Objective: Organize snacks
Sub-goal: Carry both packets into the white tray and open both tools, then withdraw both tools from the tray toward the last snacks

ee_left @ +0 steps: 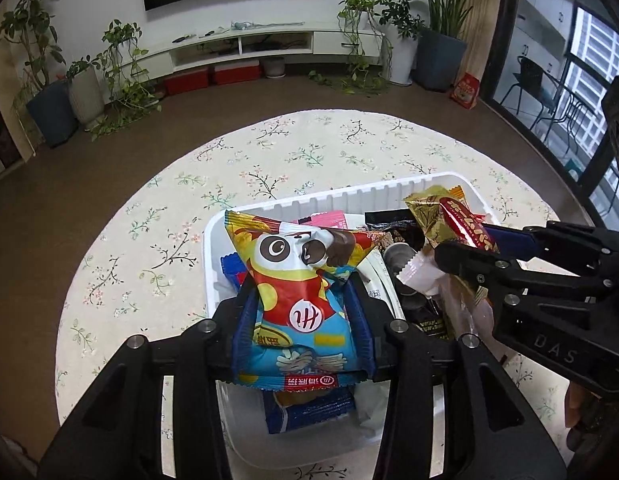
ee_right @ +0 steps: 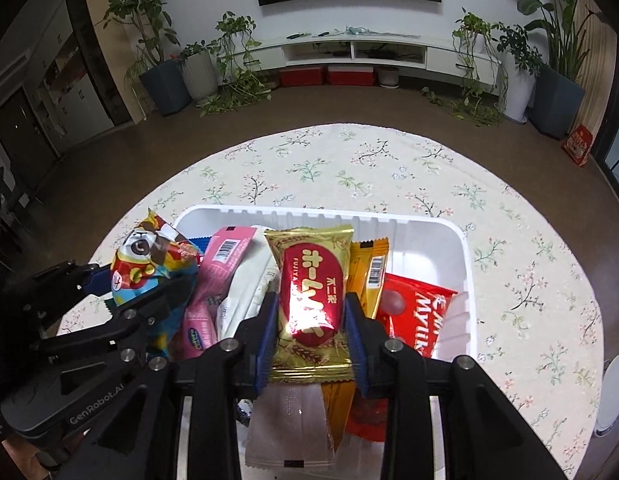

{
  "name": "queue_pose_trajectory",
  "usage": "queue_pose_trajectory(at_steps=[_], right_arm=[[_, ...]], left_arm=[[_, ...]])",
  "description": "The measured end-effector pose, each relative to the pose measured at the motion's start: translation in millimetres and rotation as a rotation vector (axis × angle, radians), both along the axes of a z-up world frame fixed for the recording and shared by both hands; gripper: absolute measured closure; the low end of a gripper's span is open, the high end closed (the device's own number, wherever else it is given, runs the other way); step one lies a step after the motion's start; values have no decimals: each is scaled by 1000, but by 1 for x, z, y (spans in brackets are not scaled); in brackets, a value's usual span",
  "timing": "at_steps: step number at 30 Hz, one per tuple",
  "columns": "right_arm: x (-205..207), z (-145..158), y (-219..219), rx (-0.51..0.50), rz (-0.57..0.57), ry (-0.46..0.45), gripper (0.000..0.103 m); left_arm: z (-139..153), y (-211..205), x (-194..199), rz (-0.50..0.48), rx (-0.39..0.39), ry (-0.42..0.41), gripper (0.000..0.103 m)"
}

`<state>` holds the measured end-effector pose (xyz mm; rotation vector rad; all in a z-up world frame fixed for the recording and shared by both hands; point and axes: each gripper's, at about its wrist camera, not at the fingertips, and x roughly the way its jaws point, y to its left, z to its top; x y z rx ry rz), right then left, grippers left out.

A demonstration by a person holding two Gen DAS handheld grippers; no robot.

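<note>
white japanese script "ホームパイ" and the smaller word "fujiya" run across the red oval of a gold snack packet [ee_right: 311, 300] in the right wrist view. beside it, a red packet [ee_right: 417, 320] shows white letters reading "mylik", partly cut off. barcodes, too small to read, mark a pink packet [ee_right: 221, 264] and an orange packet [ee_right: 371, 268]. "genrobot.ai" is printed on the body of the left gripper [ee_right: 149, 292]. in the left wrist view, "das" is embossed on the right gripper [ee_left: 461, 248], and a cartoon-face packet [ee_left: 299, 292] carries an upside-down red "hi" in a white circle.
</note>
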<state>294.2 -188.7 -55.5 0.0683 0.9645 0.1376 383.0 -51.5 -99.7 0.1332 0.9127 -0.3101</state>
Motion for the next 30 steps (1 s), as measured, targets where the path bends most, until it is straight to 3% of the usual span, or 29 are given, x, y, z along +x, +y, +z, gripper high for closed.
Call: queue_pose_trajectory(at_steps=[5,12,16,19,22,30], right_arm=[[-5,3,-2,-5,-11,-4,59],[-15,16,-9,-3,-24,-41,54],[-31,28,-13,9,-24,-74,43],[-49,37,-14,10,-10,-106,40],[-67,42,-13,15,6,-125,36],[-131,36,-7,-1,83,-131,35]], left_arm=[[3,0,-4,26,11,-27,40],[16,6,-16,42,14,-41,34],[28,12,-30,58,10,-56,25],[41,20,-48,70,10,-75,10],[53,28,-64,73,8,-102,1],[75,60,-132,113,27,-184,0]])
